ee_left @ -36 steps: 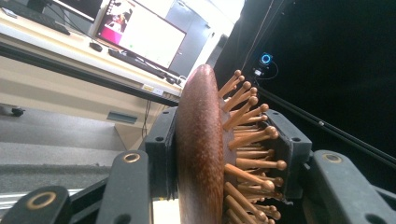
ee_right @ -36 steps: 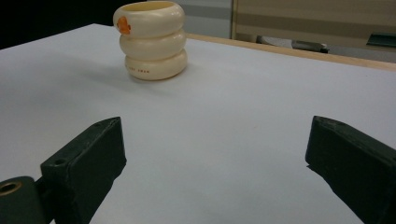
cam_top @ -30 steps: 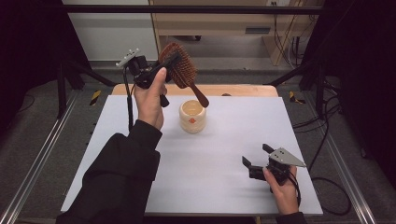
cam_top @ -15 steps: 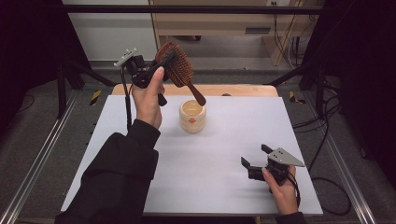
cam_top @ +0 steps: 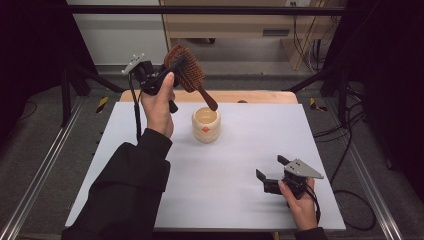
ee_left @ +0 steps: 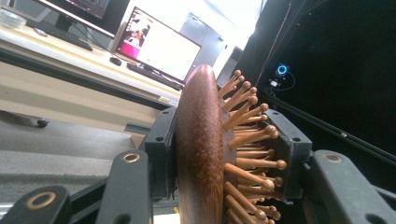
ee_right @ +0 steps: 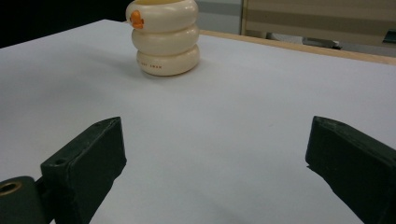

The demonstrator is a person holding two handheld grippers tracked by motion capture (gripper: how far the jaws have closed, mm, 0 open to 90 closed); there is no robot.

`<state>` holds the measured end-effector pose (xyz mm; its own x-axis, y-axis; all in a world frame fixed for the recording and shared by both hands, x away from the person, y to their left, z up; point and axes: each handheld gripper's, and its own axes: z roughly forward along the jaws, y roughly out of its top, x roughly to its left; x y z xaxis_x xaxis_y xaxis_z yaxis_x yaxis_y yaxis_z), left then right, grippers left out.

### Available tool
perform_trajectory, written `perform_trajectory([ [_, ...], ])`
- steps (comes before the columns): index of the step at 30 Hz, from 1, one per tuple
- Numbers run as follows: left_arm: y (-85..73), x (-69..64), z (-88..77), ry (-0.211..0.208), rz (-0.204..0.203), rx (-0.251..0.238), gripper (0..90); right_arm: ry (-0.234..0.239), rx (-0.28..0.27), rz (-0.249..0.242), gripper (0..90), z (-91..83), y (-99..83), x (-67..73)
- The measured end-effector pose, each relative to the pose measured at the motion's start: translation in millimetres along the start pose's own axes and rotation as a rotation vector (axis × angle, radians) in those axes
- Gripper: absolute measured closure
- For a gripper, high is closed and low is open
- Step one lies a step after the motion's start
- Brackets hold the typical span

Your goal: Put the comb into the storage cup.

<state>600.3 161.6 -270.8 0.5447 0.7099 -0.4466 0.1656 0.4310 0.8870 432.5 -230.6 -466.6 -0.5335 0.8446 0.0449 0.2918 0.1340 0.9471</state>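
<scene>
Holding one hairbrush above one cup, left gripper.

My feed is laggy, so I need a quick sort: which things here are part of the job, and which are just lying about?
In the job:
- hairbrush, clamped in the left claw, handle over the cup
- cream cup on the table

Just lying about:
- right claw, open, nothing in it
- monitor behind
- wooden board at the table's far edge

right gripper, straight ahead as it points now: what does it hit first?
Probably nothing soon. The right gripper, jaws open, looks across bare white table. The cream ribbed cup stands ahead but left of centre, so it likely passes beside it; depth is hard to judge.
</scene>
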Motion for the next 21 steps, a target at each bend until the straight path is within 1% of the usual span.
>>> perform_trajectory([
  [4, -4.6, 4.0, 2.0, 0.009, 0.008, 0.013, 51.2, 0.000, 0.000, -0.006, 5.2, 0.0, -0.1, -0.2],
  [7, -8.6, 6.5, 3.2, 0.015, 0.007, 0.021, 51.3, 0.002, 0.001, -0.007, 5.2, -0.2, -0.1, -0.4],
  [10, -10.7, 8.1, 4.2, 0.023, 0.004, 0.020, 51.2, 0.013, -0.004, 0.002, 5.2, 0.0, -0.3, -0.8],
  [12, -11.6, 9.0, 4.8, 0.026, 0.012, 0.025, 51.2, 0.026, -0.007, 0.017, 5.2, 0.2, -0.5, -1.1],
  [15, -12.7, 10.4, 5.9, 0.032, 0.028, 0.029, 51.2, 0.026, -0.003, 0.014, 5.2, 0.8, -0.9, -0.5],
  [19, -15.1, 12.9, 6.8, 0.037, 0.028, 0.033, 51.2, 0.020, -0.007, 0.000, 5.2, 0.6, -0.8, 0.2],
  [21, -16.6, 13.8, 7.3, 0.040, 0.031, 0.037, 51.2, 0.018, -0.010, 0.001, 5.2, 0.0, -0.5, 0.2],
])
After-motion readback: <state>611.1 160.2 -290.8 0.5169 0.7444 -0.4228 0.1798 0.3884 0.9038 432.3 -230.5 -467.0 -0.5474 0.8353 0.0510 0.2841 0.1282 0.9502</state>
